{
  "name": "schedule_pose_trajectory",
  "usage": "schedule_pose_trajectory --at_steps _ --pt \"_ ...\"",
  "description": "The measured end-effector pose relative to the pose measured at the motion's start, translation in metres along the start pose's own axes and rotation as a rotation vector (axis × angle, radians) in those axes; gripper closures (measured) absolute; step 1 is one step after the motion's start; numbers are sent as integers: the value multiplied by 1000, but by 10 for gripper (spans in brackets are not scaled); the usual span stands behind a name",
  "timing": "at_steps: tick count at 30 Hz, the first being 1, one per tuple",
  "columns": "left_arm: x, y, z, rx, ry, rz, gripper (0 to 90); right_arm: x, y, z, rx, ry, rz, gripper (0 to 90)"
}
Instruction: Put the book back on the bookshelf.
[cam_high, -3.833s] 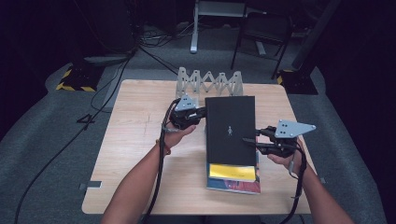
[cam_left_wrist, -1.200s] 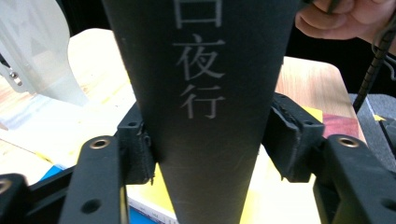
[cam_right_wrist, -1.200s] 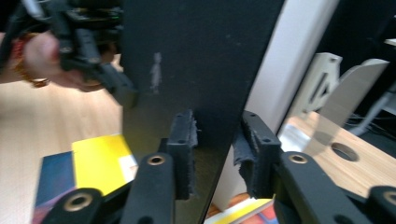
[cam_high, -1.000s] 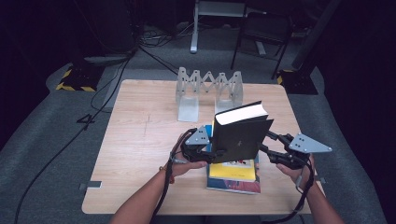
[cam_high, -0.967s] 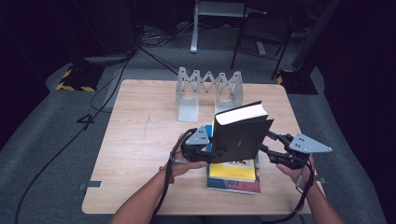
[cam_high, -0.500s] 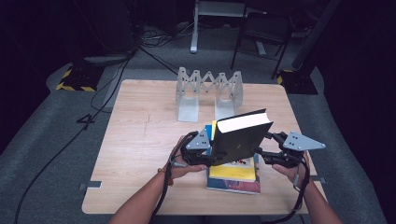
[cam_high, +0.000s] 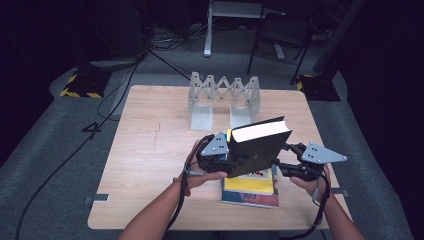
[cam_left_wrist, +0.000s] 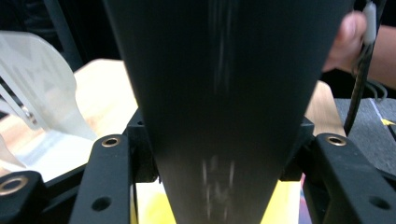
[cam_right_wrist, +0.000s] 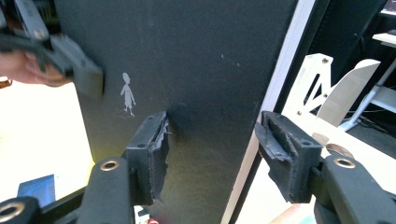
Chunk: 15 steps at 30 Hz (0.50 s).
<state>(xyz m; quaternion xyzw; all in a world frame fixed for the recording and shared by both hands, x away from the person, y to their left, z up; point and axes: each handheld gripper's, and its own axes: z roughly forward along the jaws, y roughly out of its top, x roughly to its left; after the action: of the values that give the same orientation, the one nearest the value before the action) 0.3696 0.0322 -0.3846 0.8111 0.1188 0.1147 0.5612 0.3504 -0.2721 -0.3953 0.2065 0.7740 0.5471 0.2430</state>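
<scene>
A thick black book hangs tilted above the table, white page edge facing up and back. My left gripper grips its left side and my right gripper its right side. In the left gripper view the dark book fills the gap between the jaws, which have just been opening a little. In the right gripper view the pads sit on the cover and page edge of the book, with the jaws just closing. A yellow book lies flat underneath.
A white accordion book rack stands at the back middle of the wooden table; it is also close by in the gripper views. Cables and a chair lie on the floor beyond.
The black book, first lying flat on the yellow one, has been raised on edge. Over the last second it has lifted a little more and tipped, and the left hand has risen.
</scene>
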Motion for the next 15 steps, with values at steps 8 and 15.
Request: schedule_pose_trajectory --at_steps 8,15 --pt "-1 15 1 6 19 27 458 0 0 0 0 2 -5 437" --pt "1 25 4 -2 9 29 458 0 0 1 0 -2 -3 437"
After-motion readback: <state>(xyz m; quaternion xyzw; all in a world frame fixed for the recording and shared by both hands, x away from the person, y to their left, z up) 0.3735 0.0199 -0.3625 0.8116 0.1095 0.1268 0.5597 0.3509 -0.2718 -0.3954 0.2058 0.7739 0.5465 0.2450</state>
